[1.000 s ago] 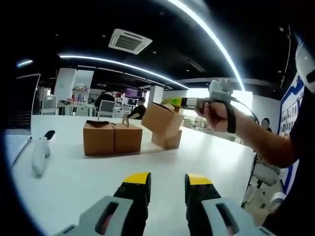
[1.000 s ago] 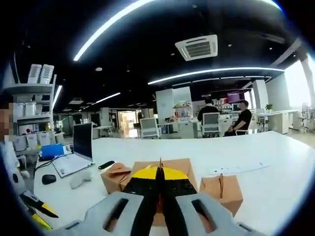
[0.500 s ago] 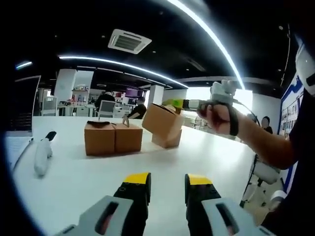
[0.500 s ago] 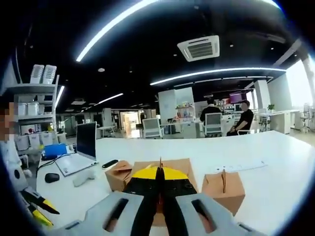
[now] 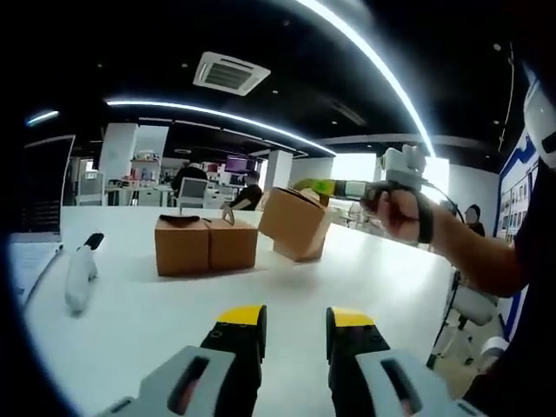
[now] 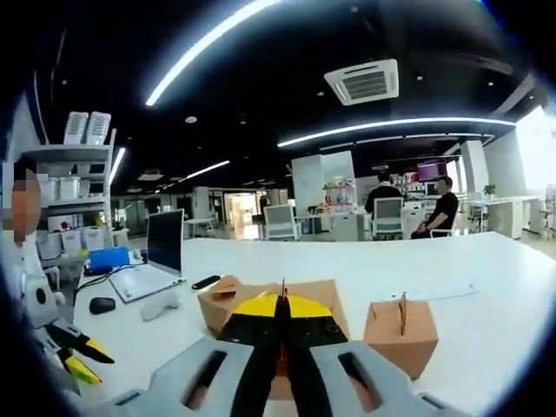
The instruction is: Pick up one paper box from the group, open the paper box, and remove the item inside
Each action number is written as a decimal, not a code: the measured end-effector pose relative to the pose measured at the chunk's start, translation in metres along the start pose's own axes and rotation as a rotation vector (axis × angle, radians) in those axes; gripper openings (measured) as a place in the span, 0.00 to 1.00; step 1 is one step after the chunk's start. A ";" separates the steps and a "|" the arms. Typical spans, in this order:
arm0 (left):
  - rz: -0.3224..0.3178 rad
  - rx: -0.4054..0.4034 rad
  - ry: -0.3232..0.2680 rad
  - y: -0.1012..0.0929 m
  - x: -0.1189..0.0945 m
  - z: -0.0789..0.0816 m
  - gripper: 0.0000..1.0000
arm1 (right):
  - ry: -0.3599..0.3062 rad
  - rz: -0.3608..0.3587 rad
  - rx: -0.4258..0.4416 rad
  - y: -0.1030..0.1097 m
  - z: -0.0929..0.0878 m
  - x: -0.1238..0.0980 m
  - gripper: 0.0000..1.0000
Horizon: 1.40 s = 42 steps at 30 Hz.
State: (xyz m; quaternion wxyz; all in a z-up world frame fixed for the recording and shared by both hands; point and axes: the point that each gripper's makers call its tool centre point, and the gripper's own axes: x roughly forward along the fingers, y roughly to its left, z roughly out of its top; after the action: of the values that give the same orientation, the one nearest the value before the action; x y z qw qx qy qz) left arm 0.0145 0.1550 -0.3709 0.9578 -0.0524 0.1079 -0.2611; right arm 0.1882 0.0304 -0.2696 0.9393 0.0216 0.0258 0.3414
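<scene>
Right tongs (image 6: pixel 282 323) hold paper box (image 5: pixel 295 223) tilted.

In the left gripper view, the paper box (image 5: pixel 297 223) held by the right tongs (image 5: pixel 314 186) has risen a little higher than a second ago, and its lower edge now hangs clear of the table (image 5: pixel 174 313). It has also drifted slightly to the right, away from the two boxes (image 5: pixel 206 245) standing on the table. The hand (image 5: pixel 401 208) holding those tongs has shifted right along with it.
</scene>
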 end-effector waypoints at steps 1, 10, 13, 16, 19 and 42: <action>0.001 0.001 0.000 0.001 0.000 0.000 0.29 | 0.001 0.005 0.000 0.000 0.000 -0.001 0.02; 0.002 0.002 0.001 0.000 0.003 -0.001 0.29 | -0.003 0.068 0.010 0.002 -0.002 -0.002 0.02; -0.002 -0.007 0.005 -0.003 0.006 -0.002 0.29 | -0.004 0.082 0.003 0.004 -0.002 -0.002 0.02; -0.014 -0.007 0.000 -0.007 0.007 0.001 0.29 | -0.001 0.092 -0.002 0.003 -0.004 -0.002 0.02; -0.026 0.002 0.006 -0.010 0.008 0.001 0.29 | -0.003 0.104 -0.006 0.003 -0.005 -0.003 0.02; -0.045 -0.002 0.019 -0.017 0.012 -0.003 0.29 | 0.027 0.222 -0.040 0.003 -0.018 -0.011 0.02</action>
State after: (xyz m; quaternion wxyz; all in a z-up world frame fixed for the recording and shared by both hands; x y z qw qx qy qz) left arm 0.0161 0.1339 -0.3729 0.9506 -0.0533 0.1159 -0.2828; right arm 0.1766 0.0265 -0.2867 0.8956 0.0009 0.0292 0.4438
